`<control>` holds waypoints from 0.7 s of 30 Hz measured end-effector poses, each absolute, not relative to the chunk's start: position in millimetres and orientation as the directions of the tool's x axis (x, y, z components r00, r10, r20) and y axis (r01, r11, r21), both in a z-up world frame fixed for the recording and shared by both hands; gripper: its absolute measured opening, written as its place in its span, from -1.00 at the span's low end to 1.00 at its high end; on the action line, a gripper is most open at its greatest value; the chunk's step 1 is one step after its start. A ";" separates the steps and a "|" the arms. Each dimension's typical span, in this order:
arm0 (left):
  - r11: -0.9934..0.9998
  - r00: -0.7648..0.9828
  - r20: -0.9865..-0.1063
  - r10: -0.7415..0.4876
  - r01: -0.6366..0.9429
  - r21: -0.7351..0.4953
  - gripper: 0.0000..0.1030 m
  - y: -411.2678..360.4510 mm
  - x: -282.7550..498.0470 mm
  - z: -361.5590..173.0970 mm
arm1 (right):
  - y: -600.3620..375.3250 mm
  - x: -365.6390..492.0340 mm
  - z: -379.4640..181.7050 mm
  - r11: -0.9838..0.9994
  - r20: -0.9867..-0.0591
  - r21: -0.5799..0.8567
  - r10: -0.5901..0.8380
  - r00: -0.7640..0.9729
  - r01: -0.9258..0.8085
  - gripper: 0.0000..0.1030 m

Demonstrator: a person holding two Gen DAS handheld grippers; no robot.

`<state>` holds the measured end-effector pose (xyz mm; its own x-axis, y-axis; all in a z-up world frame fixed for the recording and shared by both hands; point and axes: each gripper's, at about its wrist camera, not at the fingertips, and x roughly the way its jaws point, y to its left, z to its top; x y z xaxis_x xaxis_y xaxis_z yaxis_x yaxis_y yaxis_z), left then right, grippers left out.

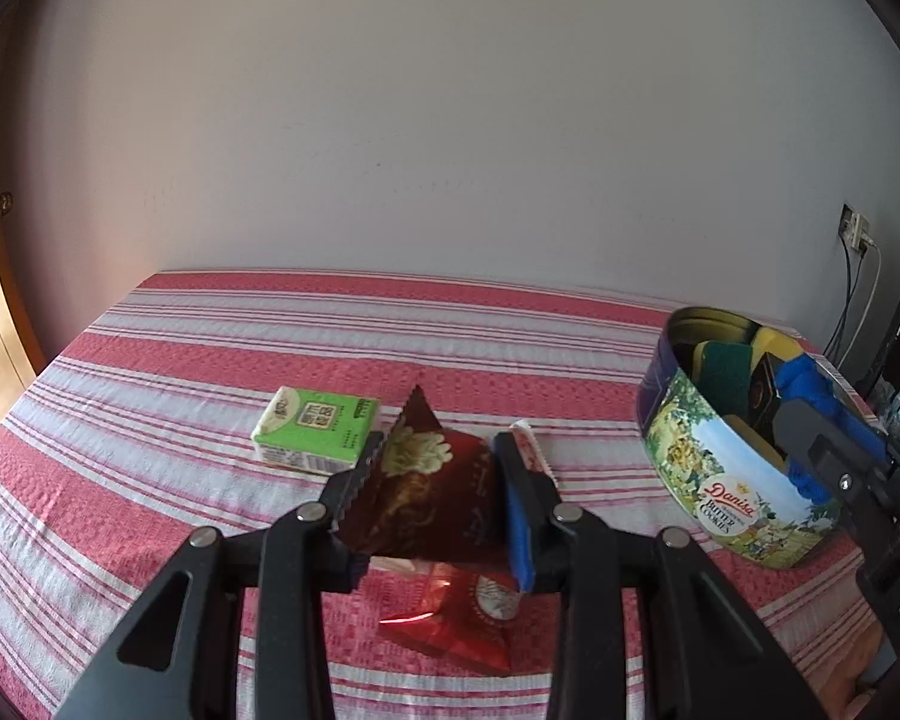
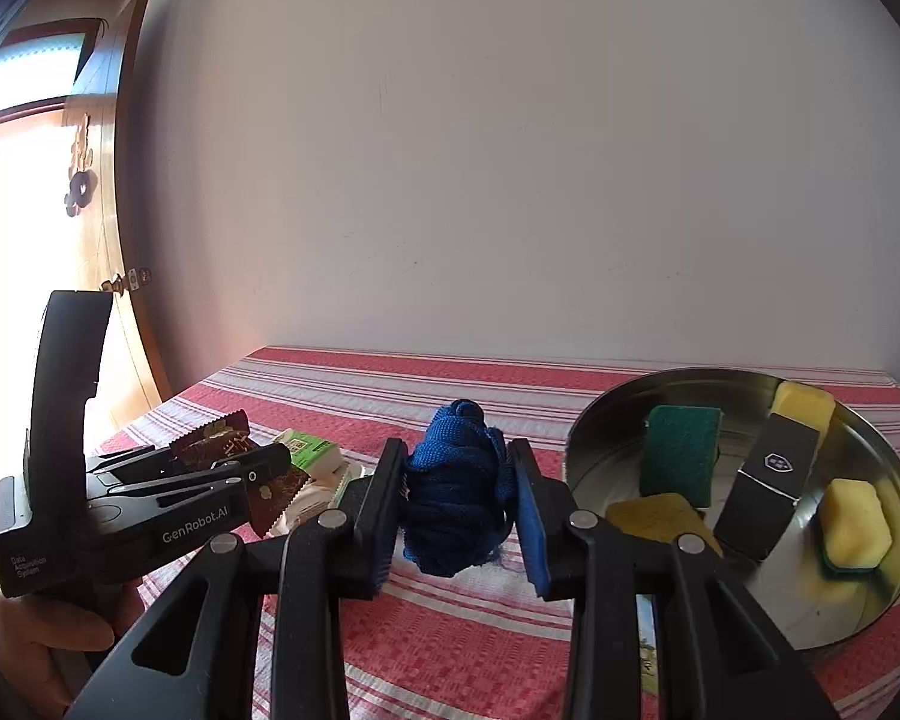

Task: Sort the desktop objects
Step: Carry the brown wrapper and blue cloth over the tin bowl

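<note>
**Both hand-held grippers loaded above the striped counter**

Your left hand-held gripper [image 1: 435,480] is pinching a dark red snack packet [image 1: 426,498], its pads pressed into the packet's two sides and lifting it clear of the cloth. Beneath it, on the counter [image 1: 150,372], lies a second red packet [image 1: 456,618]. A green tissue pack [image 1: 315,429] sits just beyond the left finger, and a white wrapper [image 1: 531,447] shows behind the right one.

Your right hand-held gripper [image 2: 456,498] is clamped on a bundled blue cloth [image 2: 453,492], both pads against its sides, held above the counter [image 2: 450,648]. Just to its right stands the open cookie tin [image 2: 888,546]. Inside it you can see a green scourer [image 2: 681,456], a black box [image 2: 768,486] leaning across the middle, a yellow sponge [image 2: 855,519] near the right wall, another [image 2: 804,405] at the far rim, and a yellow pad [image 2: 654,516] at the near side.

In the right wrist view, your left gripper appears at the left edge with its packet, your hand [image 2: 42,630] wrapped round its handle.
</note>
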<state>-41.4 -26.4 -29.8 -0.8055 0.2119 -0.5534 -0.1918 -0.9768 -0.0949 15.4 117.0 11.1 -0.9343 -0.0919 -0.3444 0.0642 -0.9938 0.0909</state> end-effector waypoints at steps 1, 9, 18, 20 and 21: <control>-0.973 -0.802 -0.552 0.227 -0.209 -0.096 -0.33 -17.9 -39.3 -28.3 | 121.4 18.7 11.5 -0.994 -0.343 0.096 -0.084 -0.936 0.054 -0.29; -0.942 -0.781 -0.541 0.310 -0.328 -0.066 -0.33 46.8 -19.8 -19.4 | 165.0 47.0 16.7 -0.992 -0.321 0.118 -0.005 -0.947 -0.035 -0.29; -0.926 -0.786 -0.522 0.332 -0.376 -0.022 -0.33 93.7 3.9 -5.1 | 216.7 85.2 22.3 -0.979 -0.282 0.151 0.092 -0.955 -0.139 -0.29; -0.924 -0.785 -0.521 0.335 -0.381 -0.019 -0.33 100.4 10.4 -2.4 | 226.1 93.2 25.0 -0.975 -0.276 0.155 0.111 -0.955 -0.158 -0.29; -0.922 -0.782 -0.522 0.341 -0.388 -0.020 -0.33 104.0 13.4 -1.1 | 230.3 97.4 26.8 -0.973 -0.272 0.155 0.122 -0.955 -0.169 -0.29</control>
<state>13.4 104.0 -1.1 -0.7820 0.3405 -0.5220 -0.3878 -0.9215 -0.0202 97.4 230.3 26.8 -0.9545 0.1222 -0.2719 -0.1687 -0.9734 0.1548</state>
